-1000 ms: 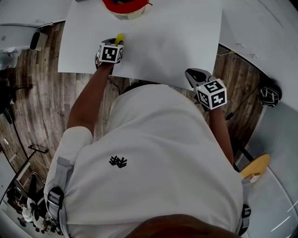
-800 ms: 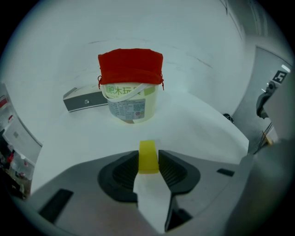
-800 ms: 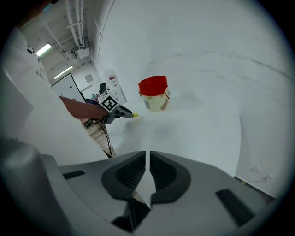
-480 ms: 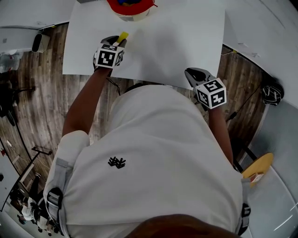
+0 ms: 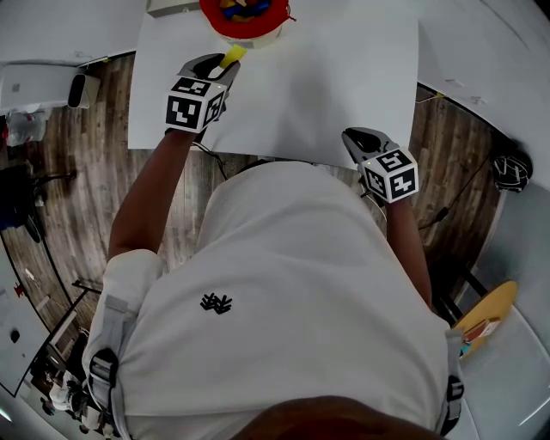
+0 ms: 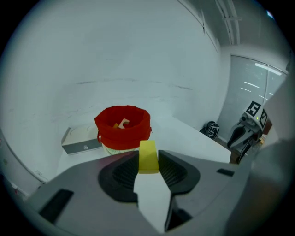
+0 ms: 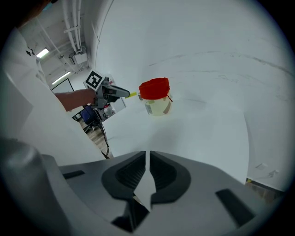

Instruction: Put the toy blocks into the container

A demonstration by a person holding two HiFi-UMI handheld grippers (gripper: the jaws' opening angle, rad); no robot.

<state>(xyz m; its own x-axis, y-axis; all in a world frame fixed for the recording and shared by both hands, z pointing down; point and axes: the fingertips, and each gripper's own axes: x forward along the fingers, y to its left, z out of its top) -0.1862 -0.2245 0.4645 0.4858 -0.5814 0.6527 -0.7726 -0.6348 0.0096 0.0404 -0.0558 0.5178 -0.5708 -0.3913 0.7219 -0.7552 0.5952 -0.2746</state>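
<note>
My left gripper [image 6: 148, 167] was clamped on a yellow rectangular toy block [image 6: 148, 156]. The pads pressed its two sides and the block's end stuck out past the fingertips. I had it in the air on the near side of the round red container [image 6: 122, 131], close to the rim but, as I judged from the head view, not yet over the opening.

Several coloured blocks [image 5: 243, 9] already lay inside the container, so most of the job looked done. I saw no loose blocks on the white tabletop [image 5: 335, 77] around the container. I took this one for perhaps the last, with only the carry over the rim and the release left.

A flat grey box [image 6: 81, 142] lay just left of the container. My right gripper [image 7: 147, 160] hung well back from the container at the table's near edge, its jaws drawn together on nothing.
</note>
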